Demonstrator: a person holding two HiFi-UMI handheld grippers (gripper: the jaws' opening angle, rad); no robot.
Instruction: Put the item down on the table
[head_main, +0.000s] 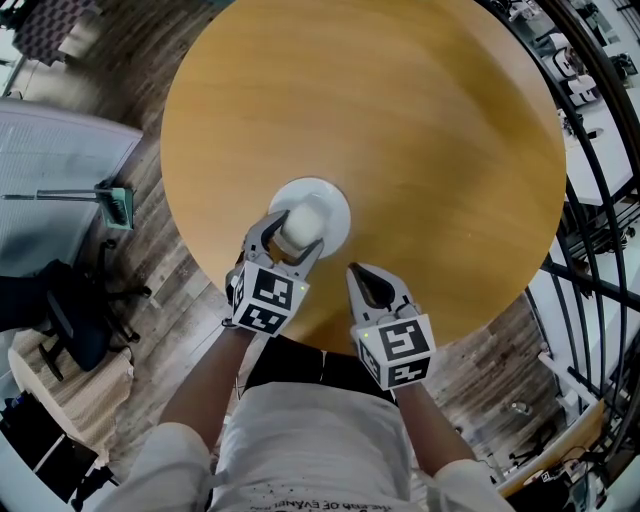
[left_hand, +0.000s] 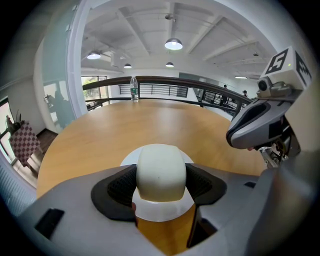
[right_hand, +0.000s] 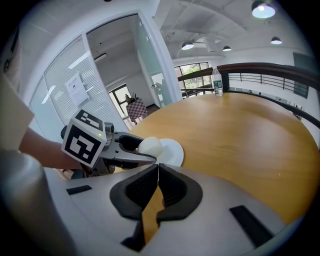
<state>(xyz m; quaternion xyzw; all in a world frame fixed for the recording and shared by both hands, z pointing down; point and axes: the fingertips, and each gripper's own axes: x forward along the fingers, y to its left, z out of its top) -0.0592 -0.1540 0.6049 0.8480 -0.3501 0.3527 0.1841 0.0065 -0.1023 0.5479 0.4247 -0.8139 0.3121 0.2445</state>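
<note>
My left gripper (head_main: 293, 238) clamps a white rounded item (left_hand: 161, 170) by its sides, directly above a white plate (head_main: 337, 204) at my edge of the table (head_main: 420, 120), possibly touching it. My right gripper (head_main: 372, 286) waits alongside, jaws together, empty.

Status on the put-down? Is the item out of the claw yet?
Done: the white rounded item is positioned over the white plate near the table edge.
In hand: the left claw is shut on it, pads on both sides. Contact with the plate cannot be told.
Left: set it down, open, back off. The right claw is shut, empty and idle.
</note>
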